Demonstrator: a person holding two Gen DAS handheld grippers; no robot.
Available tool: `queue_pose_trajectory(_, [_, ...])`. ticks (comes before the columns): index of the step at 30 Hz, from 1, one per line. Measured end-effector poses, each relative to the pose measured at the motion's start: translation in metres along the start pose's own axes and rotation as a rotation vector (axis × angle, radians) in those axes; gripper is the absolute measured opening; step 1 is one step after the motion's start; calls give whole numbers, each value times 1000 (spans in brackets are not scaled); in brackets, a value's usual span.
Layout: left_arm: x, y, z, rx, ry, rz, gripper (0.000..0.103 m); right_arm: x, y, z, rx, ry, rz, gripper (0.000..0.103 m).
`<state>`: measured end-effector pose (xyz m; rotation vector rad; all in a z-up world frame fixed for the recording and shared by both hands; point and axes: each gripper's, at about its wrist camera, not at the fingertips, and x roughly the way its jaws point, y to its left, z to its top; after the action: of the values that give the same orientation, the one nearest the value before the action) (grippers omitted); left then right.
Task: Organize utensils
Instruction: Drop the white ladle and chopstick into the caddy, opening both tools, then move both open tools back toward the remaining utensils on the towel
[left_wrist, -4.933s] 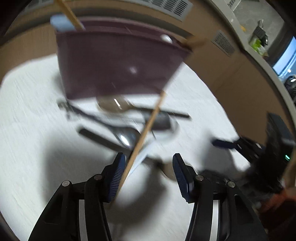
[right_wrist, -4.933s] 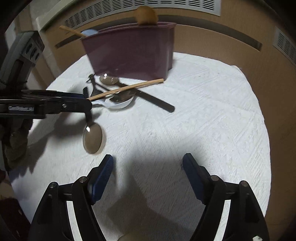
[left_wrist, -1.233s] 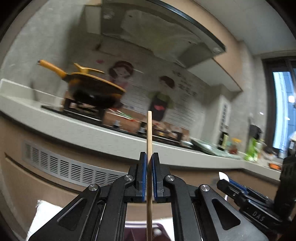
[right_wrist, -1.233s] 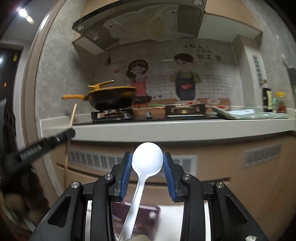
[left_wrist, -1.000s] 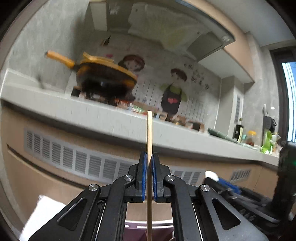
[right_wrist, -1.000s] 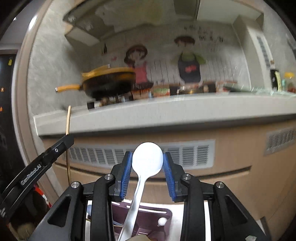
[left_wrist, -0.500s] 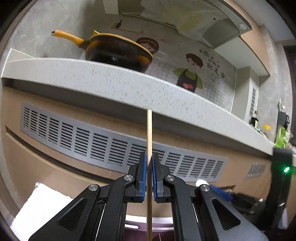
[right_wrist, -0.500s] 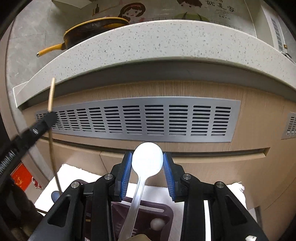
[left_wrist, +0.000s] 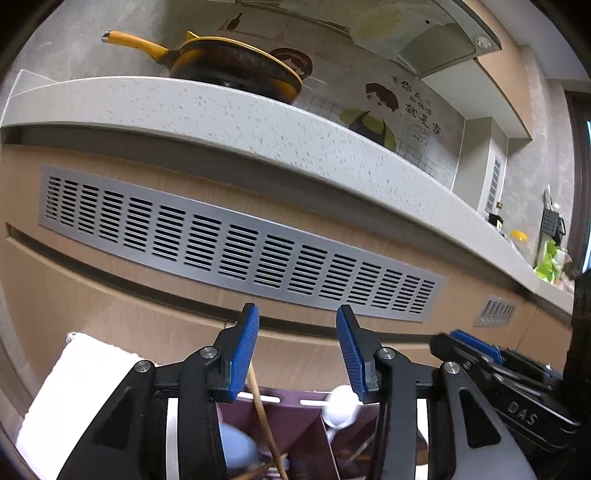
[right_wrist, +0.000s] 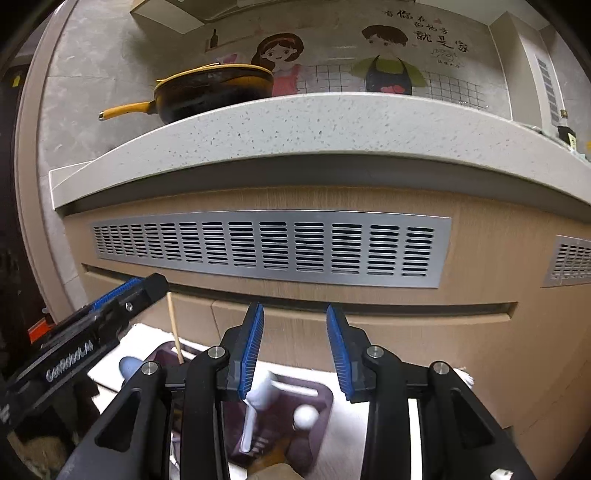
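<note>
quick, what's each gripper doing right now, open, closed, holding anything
Left hand-held gripper: open, holding nothing; the chopstick stands in the holder below.
Right hand-held gripper: open, holding nothing; the white spoon is free below it.

Kitchen interior, low viewpoint. Speckled pale stone counter (right_wrist: 332, 122) runs across both views w/ rounded overhanging edge. Below it: light wood-grain cabinet front (right_wrist: 480, 332) w/ long silver slotted vent grille (right_wrist: 273, 247); second smaller grille (right_wrist: 572, 258) at right. Dark horizontal gap (right_wrist: 369, 306) betw. cabinet panels under the grille. On counter: yellow-handled dark frying pan (right_wrist: 207, 92). Wall behind: grey, stone-look, plus white grid tile backsplash (right_wrist: 443, 88) w/ cartoon girl (right_wrist: 277, 59) and boy in apron (right_wrist: 388, 62), Chinese characters alongside. Range hood (left_wrist: 424, 37) overhead. Far right in left wrist view: bottles and green items (left_wrist: 546, 254) on counter, blurred. Lighting dim, indoor.
</note>
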<state>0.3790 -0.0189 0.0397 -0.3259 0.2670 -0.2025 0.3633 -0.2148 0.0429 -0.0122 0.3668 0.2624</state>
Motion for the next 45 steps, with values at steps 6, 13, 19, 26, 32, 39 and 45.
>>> queue_pose_trajectory(6, [-52,6,16,-12,-30,5,59,-35,12,2,-31,21,22,34])
queue_pose_trajectory(13, [-89,25,-3,2,84,62,67,-49,32,-47,-77,180,81,35])
queue_pose_trajectory(19, [-101,56,-42,-41,226,115,69,-8,40,-108,-26,420,150,35])
queue_pose_trajectory(26, [-102,82,-92,-86,430,103,69,38,32,-127,-14,521,136,35])
queue_pose_trajectory(32, [-95,85,-119,-106,537,68,70,47,11,-142,49,570,121,34])
queue_pose_trajectory(39, [-85,82,-130,-122,581,48,69,19,6,-159,109,606,208,36])
queue_pose_trajectory(45, [-85,84,-130,-124,580,62,69,-11,33,-165,-16,598,238,36])
